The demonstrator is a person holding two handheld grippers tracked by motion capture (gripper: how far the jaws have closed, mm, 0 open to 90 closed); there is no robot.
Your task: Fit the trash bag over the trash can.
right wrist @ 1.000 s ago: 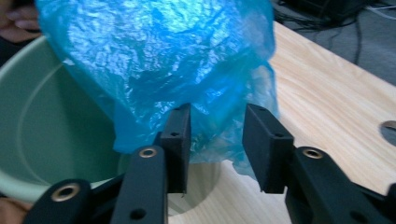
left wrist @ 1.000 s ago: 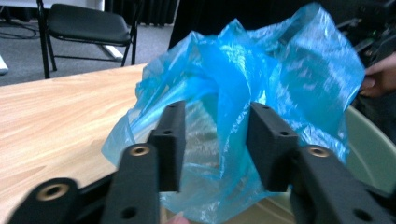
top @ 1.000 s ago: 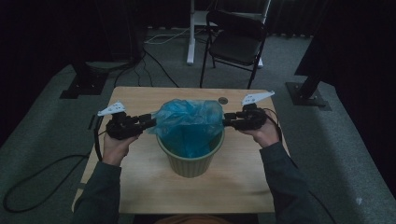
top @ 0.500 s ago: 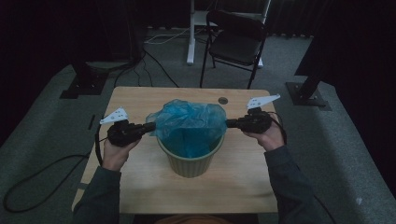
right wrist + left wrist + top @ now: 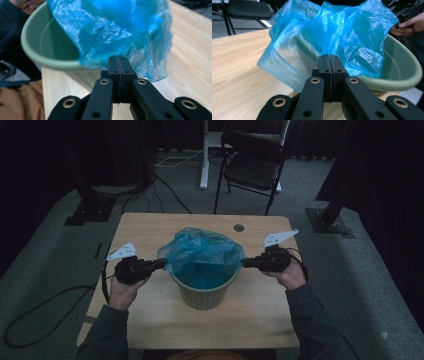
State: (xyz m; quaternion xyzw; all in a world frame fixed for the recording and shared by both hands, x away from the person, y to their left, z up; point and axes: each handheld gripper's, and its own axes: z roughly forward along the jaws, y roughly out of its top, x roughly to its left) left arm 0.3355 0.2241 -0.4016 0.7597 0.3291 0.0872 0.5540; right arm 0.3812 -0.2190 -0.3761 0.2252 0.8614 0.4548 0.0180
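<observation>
- My left gripper [image 5: 161,264] and right gripper [image 5: 247,263] are each clamped on the blue bag [image 5: 202,252] edge, at opposite sides.
- The bag sits in the green bin [image 5: 202,296] between them; its rim lies just below both grips.

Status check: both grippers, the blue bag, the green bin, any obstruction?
Left gripper and right gripper each shut on the blue bag edge, opposite sides. Bag sits in the green bin, mouth stretched over the rim. Nothing in the way.
</observation>
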